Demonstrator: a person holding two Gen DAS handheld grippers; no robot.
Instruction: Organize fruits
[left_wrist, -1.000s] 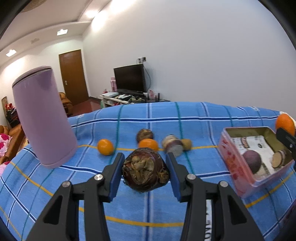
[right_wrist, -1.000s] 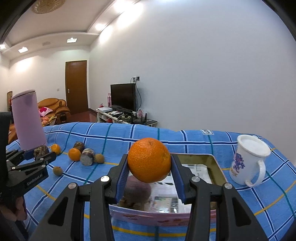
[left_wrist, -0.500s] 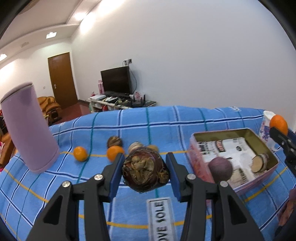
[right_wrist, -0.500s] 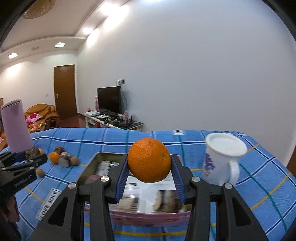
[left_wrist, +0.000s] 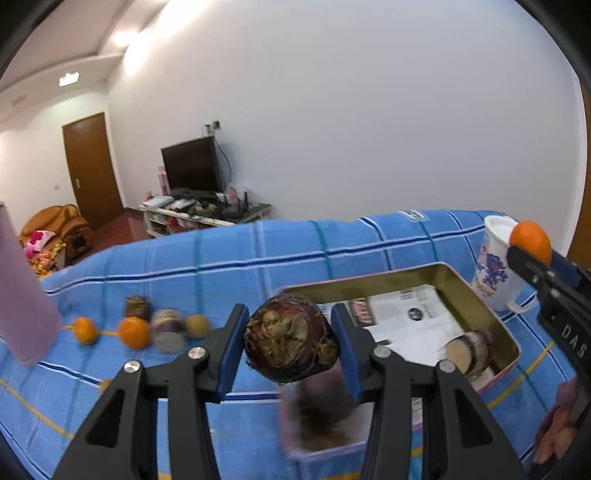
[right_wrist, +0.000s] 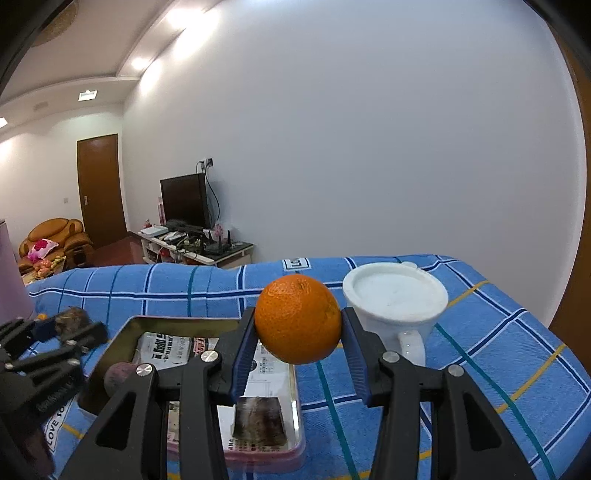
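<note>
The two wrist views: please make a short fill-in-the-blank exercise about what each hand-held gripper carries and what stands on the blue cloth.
1. The right hand-held gripper is shut on an ____.
2. The left hand-held gripper is shut on a dark ____ fruit.
3. The white ____ stands on the blue cloth, outside the tin.
4. Several small fruits lie in a row on the ____.

Missing words: orange; brown; mug; cloth

Counts: 3 oranges (left_wrist: 134, 332), 1 held (right_wrist: 297, 318); 3 dark fruits (left_wrist: 290, 343); 1 tin (left_wrist: 480, 306); 1 mug (right_wrist: 395, 301); 1 purple tumbler (left_wrist: 22, 295); 2 grippers (right_wrist: 298, 360).
</note>
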